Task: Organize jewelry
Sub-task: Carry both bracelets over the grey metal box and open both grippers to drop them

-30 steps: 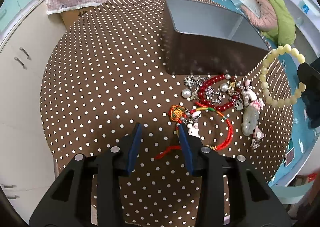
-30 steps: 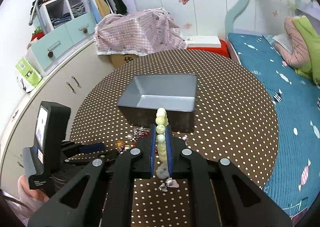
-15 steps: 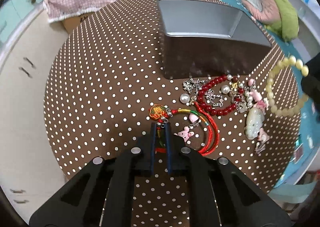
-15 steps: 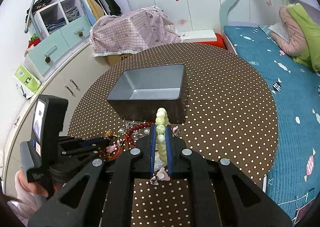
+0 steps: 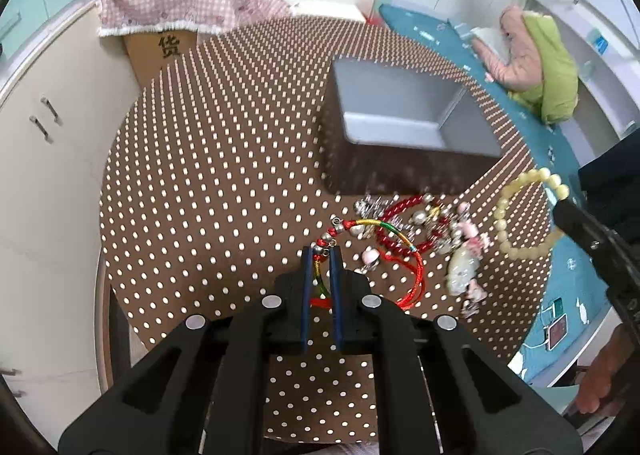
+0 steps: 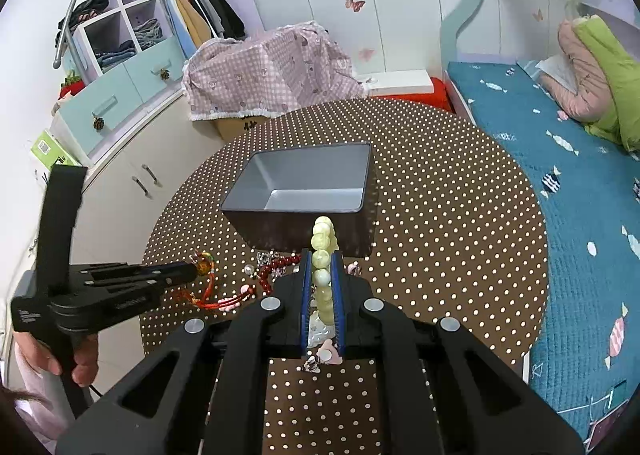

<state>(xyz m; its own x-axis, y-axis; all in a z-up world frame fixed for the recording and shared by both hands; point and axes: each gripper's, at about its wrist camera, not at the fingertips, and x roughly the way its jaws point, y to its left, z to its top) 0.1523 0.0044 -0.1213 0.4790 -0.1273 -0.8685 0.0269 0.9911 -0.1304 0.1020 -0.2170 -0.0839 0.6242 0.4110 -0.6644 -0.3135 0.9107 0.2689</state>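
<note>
Both tongs are pressed on jewelry. Largest in view is the round counter (image 6: 460,223), covered in brown cloth with white dots, and on it toward the far side stands an open grey box (image 6: 304,183) with nothing visible inside. Near the box's front wall lies a tangle of jewelry: a dark red bead bracelet (image 5: 400,211), some pearls and silver pieces, and at its right end a pale green pendant (image 5: 462,273) with pink charms beside it.

At the left side, the left tongs (image 5: 321,255) pinch the red cord bracelet (image 5: 414,275) at its knotted end; the cord's loop hangs from the tongs toward the counter, but the blur hides whether it touches the cloth. At the right, the right tongs (image 6: 321,259) pinch a bracelet of pale yellow beads (image 6: 323,251), which is held above the counter, in front of the box's near wall, with its loop standing up past the tips.
</note>
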